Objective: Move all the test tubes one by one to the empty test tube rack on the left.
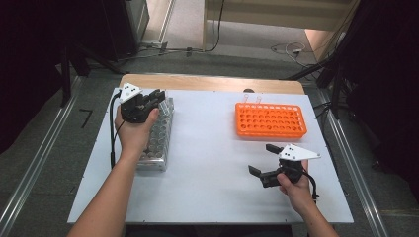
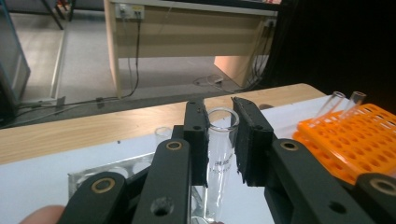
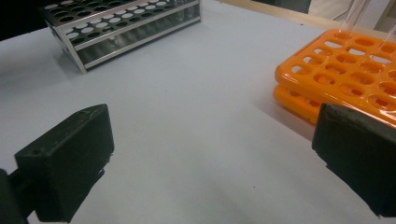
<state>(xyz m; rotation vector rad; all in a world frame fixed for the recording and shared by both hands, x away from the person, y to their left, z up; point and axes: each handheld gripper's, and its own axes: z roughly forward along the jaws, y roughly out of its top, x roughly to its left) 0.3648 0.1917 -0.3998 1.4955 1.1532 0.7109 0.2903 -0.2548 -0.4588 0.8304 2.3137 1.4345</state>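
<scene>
1. we see a white table (image 1: 207, 182) with a clear rack (image 1: 159, 136) at its left and an orange rack (image 1: 270, 120) at its right, well apart from each other.
2. the left gripper (image 1: 157, 97) hangs over the far end of the clear rack, held in the person's left hand (image 1: 134, 129).
3. in the left gripper view, the jaws of the left gripper (image 2: 219, 135) are closed on a glass tube (image 2: 219, 158), one black pad on each side of it.
4. the tube is clear and empty, with a rolled open rim at the top and small dark print on its side; it stands nearly upright between the pads, its rim just above them.
5. its lower end runs out of the bottom of that view, so we cannot tell whether it sits in a hole of the clear rack (image 2: 116, 170).
6. the right gripper (image 1: 263, 159) hovers low over bare table, in front of the orange rack, held in the right hand (image 1: 296, 187).
7. its jaws stand wide apart with nothing between them.
8. two more clear tubes (image 2: 345, 103) lean in the far edge of the orange rack (image 2: 359, 140).
9. the orange rack is a flat plastic tray of round holes in two tiers.
</scene>
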